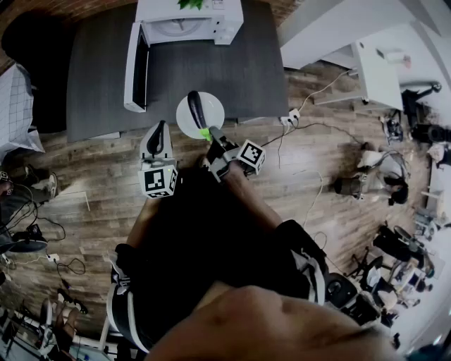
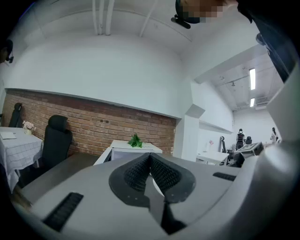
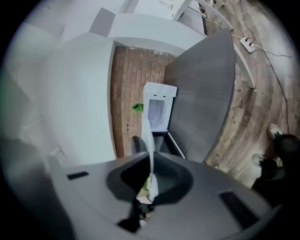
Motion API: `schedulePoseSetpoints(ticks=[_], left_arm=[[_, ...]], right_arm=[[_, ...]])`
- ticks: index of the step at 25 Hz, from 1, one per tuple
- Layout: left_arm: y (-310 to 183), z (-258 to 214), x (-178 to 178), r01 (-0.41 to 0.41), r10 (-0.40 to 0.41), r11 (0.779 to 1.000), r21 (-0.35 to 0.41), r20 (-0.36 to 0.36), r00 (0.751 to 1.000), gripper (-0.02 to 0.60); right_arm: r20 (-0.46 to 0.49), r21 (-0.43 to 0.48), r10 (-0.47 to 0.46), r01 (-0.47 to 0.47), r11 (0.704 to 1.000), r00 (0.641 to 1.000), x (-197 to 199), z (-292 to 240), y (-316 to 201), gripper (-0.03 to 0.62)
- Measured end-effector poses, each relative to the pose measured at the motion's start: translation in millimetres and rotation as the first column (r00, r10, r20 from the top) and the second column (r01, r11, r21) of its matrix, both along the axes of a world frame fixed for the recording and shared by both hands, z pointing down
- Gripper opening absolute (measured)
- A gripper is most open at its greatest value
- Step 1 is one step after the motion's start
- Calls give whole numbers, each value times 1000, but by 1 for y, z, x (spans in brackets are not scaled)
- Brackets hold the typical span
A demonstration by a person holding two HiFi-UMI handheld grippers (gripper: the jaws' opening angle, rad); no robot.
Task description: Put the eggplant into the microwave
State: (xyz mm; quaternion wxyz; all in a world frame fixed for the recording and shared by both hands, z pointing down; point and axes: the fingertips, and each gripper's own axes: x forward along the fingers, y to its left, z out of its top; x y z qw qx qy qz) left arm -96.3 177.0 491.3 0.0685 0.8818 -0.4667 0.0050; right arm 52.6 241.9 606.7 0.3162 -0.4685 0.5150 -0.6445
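The dark eggplant (image 1: pixel 196 108) with a green stem (image 1: pixel 205 132) lies on a small white plate (image 1: pixel 211 113) over the near edge of the grey table (image 1: pixel 232 70). My right gripper (image 1: pixel 212 139) is shut on the plate's near rim beside the stem. In the right gripper view the plate (image 3: pixel 149 140) runs edge-on between the jaws of the right gripper (image 3: pixel 151 161), with a bit of green by the pads. The white microwave (image 1: pixel 187 21) stands at the table's back, its door (image 1: pixel 136 67) swung open to the left. My left gripper (image 1: pixel 159 129) hovers left of the plate, shut and empty.
A green plant (image 2: pixel 135 140) sits on top of the microwave (image 2: pixel 133 150). A black office chair (image 2: pixel 56 138) stands left of the table by the brick wall. Cables and a power strip (image 1: pixel 290 118) lie on the wooden floor to the right.
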Motion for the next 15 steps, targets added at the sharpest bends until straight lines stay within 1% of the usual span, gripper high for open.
schedulePoseSetpoints(ticks=[9,15], left_arm=[[-1,1,-1,2,-2,1000,2,2,1000,35],[-3,0,-2,19,-19,1000,2,5,1000,35]], right_arm=[[20,9,-9,9,1000,1000,-4,-3,-4,38],[28,18,-11,11,1000,1000,0,-4,-5,38]])
